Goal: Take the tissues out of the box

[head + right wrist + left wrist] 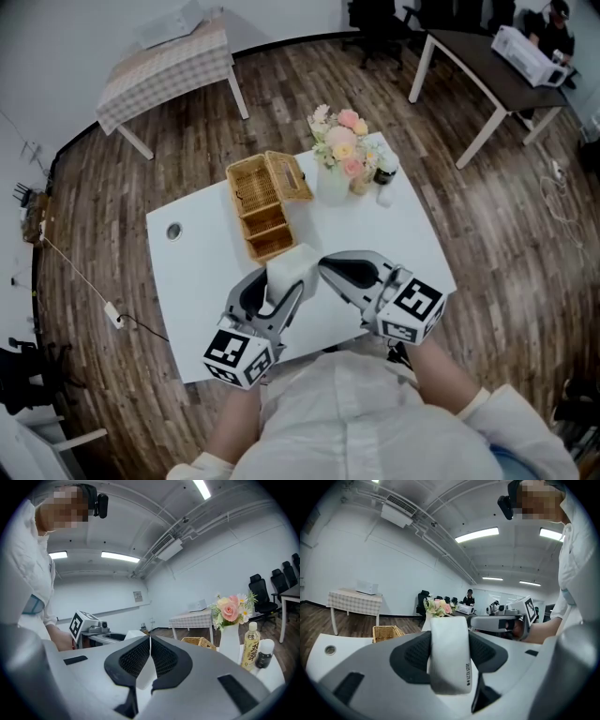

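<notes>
A soft white tissue pack (291,266) hangs above the white table (197,281), with small print on its side. My left gripper (284,284) is shut on the tissue pack (449,654), whose width keeps the jaws well apart. From the right, my right gripper (324,263) meets the pack's edge. In the right gripper view the right gripper (150,645) has its pads pressed together on a thin white tissue (148,672). The open wicker box (265,204) stands just beyond, its hinged lid tipped up.
A vase of flowers (339,157) and two small bottles (384,174) stand at the table's far right corner. A round cable hole (173,231) sits near the left edge. Another table (167,67) and a desk (487,66) stand farther off on the wooden floor.
</notes>
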The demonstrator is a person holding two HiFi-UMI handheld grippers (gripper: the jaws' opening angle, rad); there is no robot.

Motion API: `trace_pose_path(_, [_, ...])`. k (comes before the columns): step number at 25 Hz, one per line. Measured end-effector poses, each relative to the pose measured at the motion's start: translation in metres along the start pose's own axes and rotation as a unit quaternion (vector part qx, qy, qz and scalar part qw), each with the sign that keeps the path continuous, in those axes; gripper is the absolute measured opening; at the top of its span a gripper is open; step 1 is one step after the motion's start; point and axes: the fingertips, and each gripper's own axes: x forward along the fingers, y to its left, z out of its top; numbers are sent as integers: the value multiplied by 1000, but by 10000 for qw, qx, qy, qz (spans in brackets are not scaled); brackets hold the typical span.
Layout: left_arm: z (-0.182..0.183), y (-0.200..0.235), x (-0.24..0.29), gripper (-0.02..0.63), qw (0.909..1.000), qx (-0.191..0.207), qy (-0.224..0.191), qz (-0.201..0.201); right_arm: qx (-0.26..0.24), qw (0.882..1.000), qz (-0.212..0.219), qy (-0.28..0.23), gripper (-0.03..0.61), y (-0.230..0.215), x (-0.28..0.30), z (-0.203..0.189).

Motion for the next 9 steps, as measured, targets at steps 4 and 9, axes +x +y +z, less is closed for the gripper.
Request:
trace_pose_path(4, [0,-4,0,235,10000,-56,-21,-73,-47,10000,25,3,35,0,-2,6])
trace_pose_path(9, [-1,-1,3,235,9999,-42,-38,-85,-124,9998,148,-8,35,0,1,8])
